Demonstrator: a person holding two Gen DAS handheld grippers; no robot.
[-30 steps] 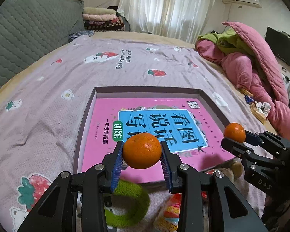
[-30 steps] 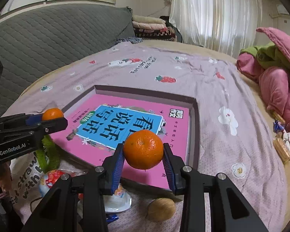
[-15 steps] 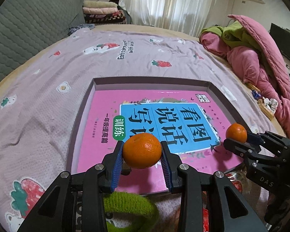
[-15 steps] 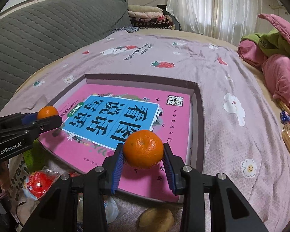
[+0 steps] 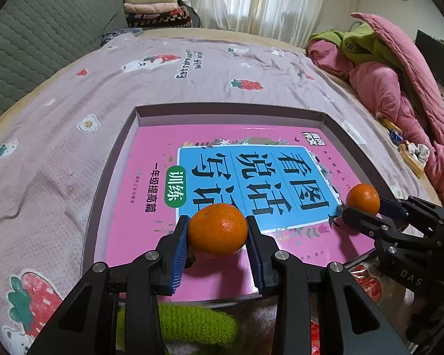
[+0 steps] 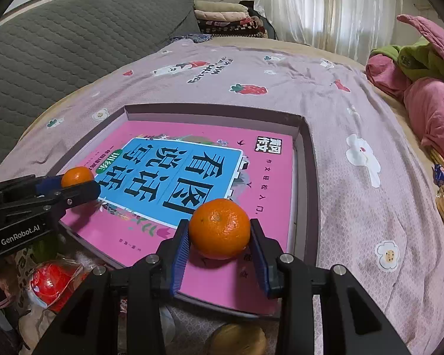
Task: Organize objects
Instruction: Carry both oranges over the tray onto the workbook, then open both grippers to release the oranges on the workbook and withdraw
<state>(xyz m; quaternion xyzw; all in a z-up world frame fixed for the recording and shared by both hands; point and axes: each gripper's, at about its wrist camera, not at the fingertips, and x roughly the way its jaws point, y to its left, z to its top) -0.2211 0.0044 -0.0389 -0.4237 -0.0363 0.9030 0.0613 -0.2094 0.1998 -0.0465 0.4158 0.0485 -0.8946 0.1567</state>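
Observation:
My left gripper [image 5: 218,235] is shut on an orange tangerine [image 5: 218,229], held just above the near edge of a pink book [image 5: 151,183]. The book lies in a shallow grey-purple box tray [image 5: 222,109] on the bed. My right gripper [image 6: 219,232] is shut on a second tangerine [image 6: 219,228], also over the book's near part [image 6: 269,177], close to the tray's right wall [image 6: 309,177]. Each gripper shows in the other's view: the right gripper [image 5: 362,207] at the right, the left gripper [image 6: 77,182] at the left.
A green knitted ring [image 5: 192,322] lies just in front of the tray. A red wrapped snack [image 6: 51,284] and a brownish round fruit [image 6: 236,340] lie near the tray's front edge. Pink and green bedding [image 5: 399,74] is heaped at the right. A grey headboard [image 6: 74,44] stands at the left.
Both grippers have moved forward and down over the tray with their tangerines. The book now fills more of each view.

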